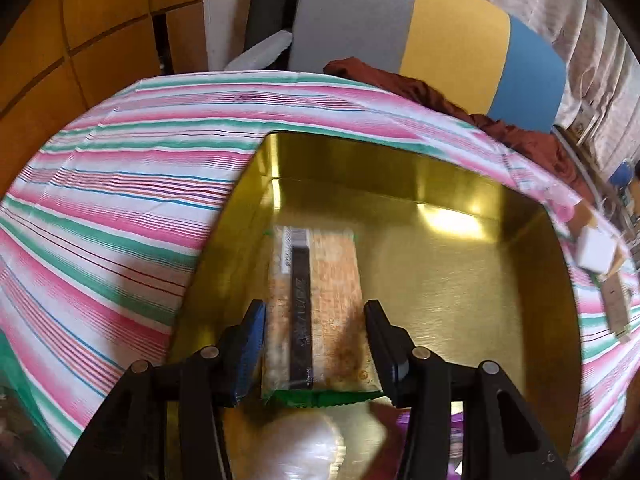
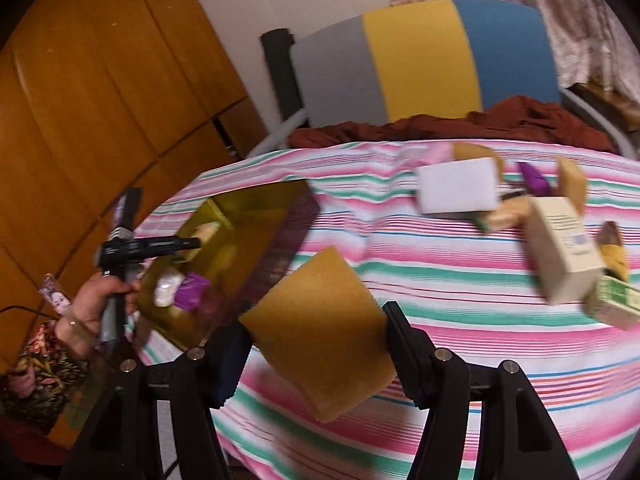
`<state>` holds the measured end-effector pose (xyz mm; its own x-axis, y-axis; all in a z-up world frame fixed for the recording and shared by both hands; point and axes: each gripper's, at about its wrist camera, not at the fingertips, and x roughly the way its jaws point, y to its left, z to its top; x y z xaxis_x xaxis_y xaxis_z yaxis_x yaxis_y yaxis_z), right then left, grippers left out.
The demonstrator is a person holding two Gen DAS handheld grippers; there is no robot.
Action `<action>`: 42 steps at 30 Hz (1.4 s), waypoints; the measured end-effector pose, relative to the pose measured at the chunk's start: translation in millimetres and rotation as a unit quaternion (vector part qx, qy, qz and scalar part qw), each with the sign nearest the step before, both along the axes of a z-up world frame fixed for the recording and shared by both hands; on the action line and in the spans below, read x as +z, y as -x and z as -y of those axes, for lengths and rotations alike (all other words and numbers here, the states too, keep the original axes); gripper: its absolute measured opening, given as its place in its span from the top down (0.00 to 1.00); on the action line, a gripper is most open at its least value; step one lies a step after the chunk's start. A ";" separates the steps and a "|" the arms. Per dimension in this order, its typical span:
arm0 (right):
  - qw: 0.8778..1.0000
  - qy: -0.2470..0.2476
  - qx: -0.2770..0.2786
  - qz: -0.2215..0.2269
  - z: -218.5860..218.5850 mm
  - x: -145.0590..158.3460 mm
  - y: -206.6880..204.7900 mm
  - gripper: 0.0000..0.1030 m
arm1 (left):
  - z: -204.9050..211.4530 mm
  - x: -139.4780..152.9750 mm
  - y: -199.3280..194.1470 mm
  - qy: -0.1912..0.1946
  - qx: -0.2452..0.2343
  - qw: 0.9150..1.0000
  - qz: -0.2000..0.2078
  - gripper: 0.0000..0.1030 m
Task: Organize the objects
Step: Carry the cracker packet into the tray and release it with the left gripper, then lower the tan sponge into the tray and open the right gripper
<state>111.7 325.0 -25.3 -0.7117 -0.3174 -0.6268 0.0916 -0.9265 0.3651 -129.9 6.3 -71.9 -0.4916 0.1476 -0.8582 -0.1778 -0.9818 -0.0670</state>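
Carrying a yellow sponge (image 2: 320, 332) clamped between its fingers, the right hand-held gripper (image 2: 316, 340) has the gold box (image 2: 248, 216) at ten o'clock on the counter (image 2: 440, 280), while the left hand-held gripper (image 1: 316, 344) hangs open over a packet (image 1: 316, 304) inside, lengthwise toward twelve.

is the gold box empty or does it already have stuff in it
Not empty. The gold box holds a clear snack packet flat on its floor, between the open left gripper fingers, plus a white item.

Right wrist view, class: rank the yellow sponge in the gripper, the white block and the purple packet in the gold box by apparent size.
1. Yellow sponge, largest, though nearness to the camera inflates it.
2. White block.
3. Purple packet, smallest, lying in the gold box.
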 end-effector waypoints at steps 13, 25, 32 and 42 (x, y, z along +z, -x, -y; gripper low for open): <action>0.997 0.008 0.080 0.011 81.0 -6.7 38.7 0.38 | 49.0 34.4 -55.0 -0.095 0.077 0.991 -0.056 0.48; 0.992 -0.071 0.085 0.053 158.4 -20.6 119.3 0.37 | 55.5 49.2 -76.0 -0.119 0.096 0.985 -0.081 0.47; 0.986 -0.125 0.073 0.080 184.8 -38.5 178.9 0.36 | 73.0 59.8 -80.1 -0.139 0.123 0.978 -0.096 0.47; 0.988 -0.065 0.057 0.124 206.2 -61.5 222.7 0.26 | 79.8 62.9 -80.5 -0.151 0.129 0.975 -0.098 0.47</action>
